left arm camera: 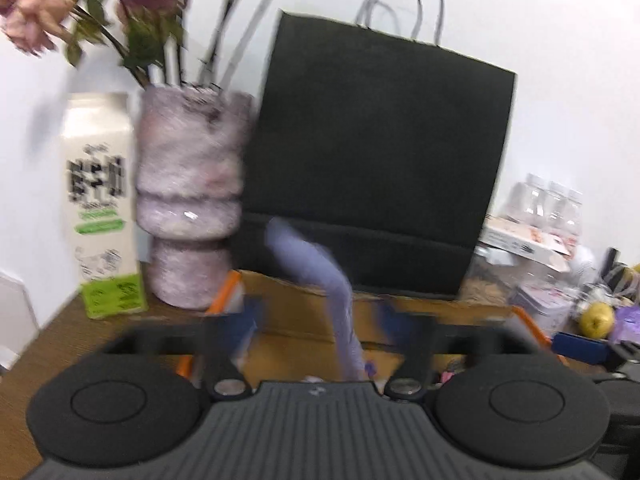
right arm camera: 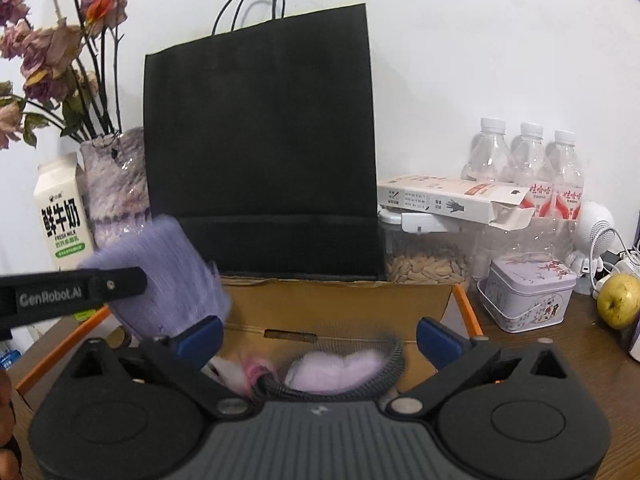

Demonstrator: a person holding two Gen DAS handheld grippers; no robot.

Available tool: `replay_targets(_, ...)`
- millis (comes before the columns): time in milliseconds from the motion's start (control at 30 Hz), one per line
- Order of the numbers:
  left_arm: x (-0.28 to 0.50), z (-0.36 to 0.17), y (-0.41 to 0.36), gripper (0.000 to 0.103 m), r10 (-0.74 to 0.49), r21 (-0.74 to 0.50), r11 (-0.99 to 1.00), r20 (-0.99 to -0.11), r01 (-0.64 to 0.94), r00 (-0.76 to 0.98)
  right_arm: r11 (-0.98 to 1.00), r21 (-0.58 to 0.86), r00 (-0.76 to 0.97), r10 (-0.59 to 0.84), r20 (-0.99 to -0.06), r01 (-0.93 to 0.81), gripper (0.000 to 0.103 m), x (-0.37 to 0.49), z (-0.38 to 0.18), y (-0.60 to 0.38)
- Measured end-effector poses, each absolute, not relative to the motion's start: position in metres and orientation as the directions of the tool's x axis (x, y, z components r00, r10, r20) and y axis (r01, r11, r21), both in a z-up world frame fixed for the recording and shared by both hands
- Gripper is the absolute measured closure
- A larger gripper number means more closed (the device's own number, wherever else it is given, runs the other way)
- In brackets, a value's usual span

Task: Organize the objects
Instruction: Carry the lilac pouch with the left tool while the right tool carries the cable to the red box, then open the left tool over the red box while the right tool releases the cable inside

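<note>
Right wrist view: purple knit glove (right arm camera: 168,280) hangs beside the wide-open right gripper's (right arm camera: 320,336) left finger.

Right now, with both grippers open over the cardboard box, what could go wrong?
1. The purple knitted glove seems to be dropping from the left gripper near the brown cardboard box's left edge; it may land on the rim or outside.
2. The pink textured vase of dried roses and the white and green milk carton stand close on the left; a sideways swing could topple them.
3. The right gripper hangs low over the box, where it could snag the dark wire-mesh basket.
</note>
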State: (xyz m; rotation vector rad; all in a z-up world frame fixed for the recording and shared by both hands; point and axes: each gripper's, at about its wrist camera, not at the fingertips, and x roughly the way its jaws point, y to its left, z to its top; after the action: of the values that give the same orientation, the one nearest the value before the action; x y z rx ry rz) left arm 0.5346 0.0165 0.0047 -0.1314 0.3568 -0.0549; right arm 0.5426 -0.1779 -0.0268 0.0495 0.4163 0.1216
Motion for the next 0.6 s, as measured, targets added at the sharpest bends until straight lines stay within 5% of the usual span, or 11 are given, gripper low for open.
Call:
replay_targets(100, 0.528, 0.009, 0.019, 0.000, -0.059, -0.104, 0.994, -0.311, 0.028, 0.949, 0.992, 0.079, 0.907, 0.124, -0.403, -0.101, 0.000, 0.543, -0.028, -0.179)
replay_targets(600, 0.514, 0.015, 0.026, 0.000, -0.031, -0.051, 0.999, -0.313, 0.016, 0.949, 0.995, 0.042, 0.905, 0.100, -0.414, -0.091, 0.000, 0.534, -0.025, -0.180)
